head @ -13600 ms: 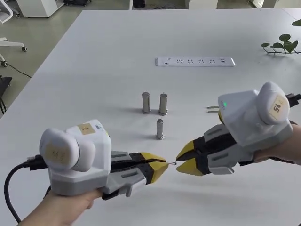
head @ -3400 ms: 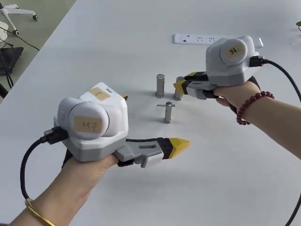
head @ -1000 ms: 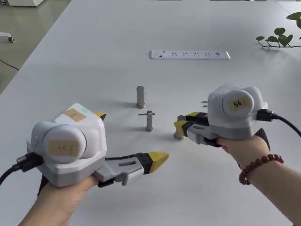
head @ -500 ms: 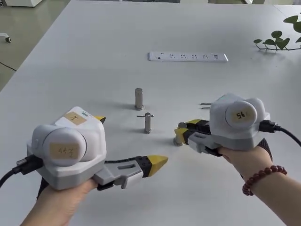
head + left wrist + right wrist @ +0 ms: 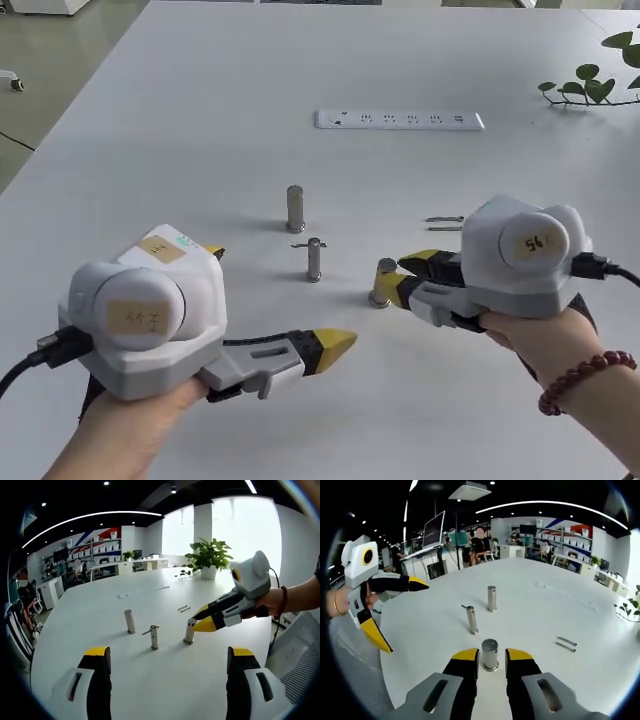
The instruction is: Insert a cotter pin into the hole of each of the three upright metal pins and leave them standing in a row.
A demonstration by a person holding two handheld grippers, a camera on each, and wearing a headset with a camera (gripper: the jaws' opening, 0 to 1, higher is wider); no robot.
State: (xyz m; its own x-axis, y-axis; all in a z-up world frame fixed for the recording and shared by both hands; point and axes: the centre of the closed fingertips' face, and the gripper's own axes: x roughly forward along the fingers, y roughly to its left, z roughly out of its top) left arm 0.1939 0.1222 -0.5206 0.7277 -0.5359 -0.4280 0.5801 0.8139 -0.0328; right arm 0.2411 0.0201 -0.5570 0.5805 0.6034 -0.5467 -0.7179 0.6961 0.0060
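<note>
The left hand (image 5: 140,425) is gripping its tool low and close to the body, aiming the left claw (image 5: 170,652) forward and to the right across the table (image 5: 200,130). Its jaws are gaping wide and holding nothing. The right hand (image 5: 535,335), with a bead bracelet (image 5: 585,372) circling its wrist, is lying level and reaching leftward, pointing the right claw (image 5: 490,655) sideways just above the table.

Between that claw's tips the near pin (image 5: 382,282) is standing upright on its wider base, long axis vertical. The right gripper view is showing the jaws flanking it with a thin gap on each side, so the claw is parted slightly and not pressing the pin. In the head view pin and lower tip are overlapping, and the gap cannot be judged there.

Past the tips the middle pin (image 5: 314,260) is also standing upright, with a cotter (image 5: 306,242) running level through its head, crosswise to the pin. Further out along the same slanting line the far pin (image 5: 295,208) is standing upright. Off the right claw's right flank two loose cotters (image 5: 444,222) are lying flat, side by side. Well beyond everything a power strip (image 5: 398,120) is lying across the table.
</note>
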